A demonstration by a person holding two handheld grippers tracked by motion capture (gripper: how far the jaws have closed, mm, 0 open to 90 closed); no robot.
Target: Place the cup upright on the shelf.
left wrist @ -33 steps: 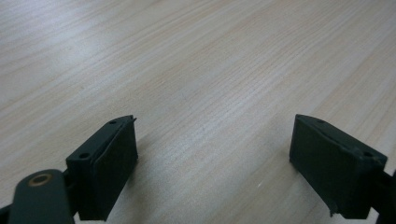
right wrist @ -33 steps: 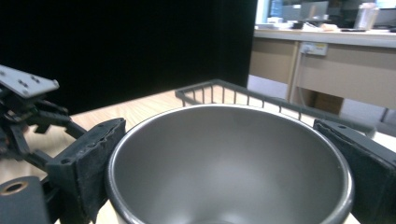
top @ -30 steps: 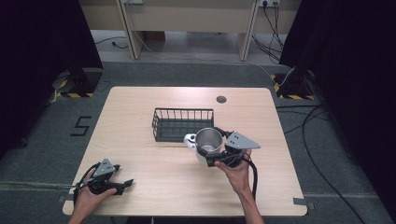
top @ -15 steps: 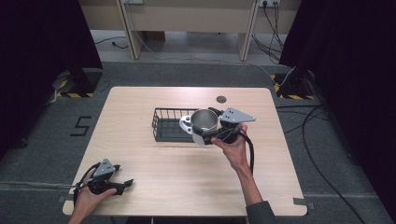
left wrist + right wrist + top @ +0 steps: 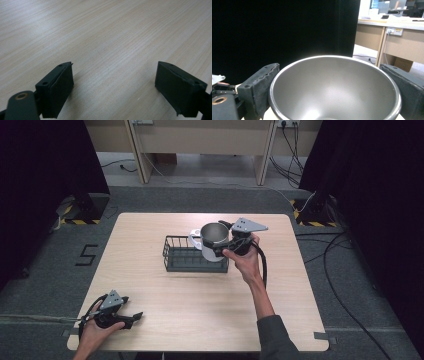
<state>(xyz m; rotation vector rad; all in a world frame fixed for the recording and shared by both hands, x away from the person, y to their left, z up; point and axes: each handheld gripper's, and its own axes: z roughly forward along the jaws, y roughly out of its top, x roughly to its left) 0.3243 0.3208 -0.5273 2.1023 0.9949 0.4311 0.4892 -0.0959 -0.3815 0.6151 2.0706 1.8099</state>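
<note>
Right hand-held gripper [image 5: 220,245] is clamped on a metal mug [image 5: 215,241], one jaw each side of the body, held up over the right end of the black wire basket [image 5: 176,254]. Mug is upright w/ its white-ish handle [image 5: 194,238] pointing left; can't tell if its base touches the basket. In the right gripper view the mug's grey inside [image 5: 334,87] sits between both jaw pads, rim pressed against them. Grey three-cornered plate [image 5: 248,225] tops that gripper, cable trailing down along the person's forearm.

Basket sits near the middle of the light wood table [image 5: 200,310], slightly toward the far side.

Left hand-held gripper [image 5: 131,319] rests at the near-left corner of the table in the person's left hand [image 5: 95,330], jaws spread wide w/ nothing between them; left gripper view shows bare table grain [image 5: 112,45] in the gap. The two grippers are well apart.
</note>
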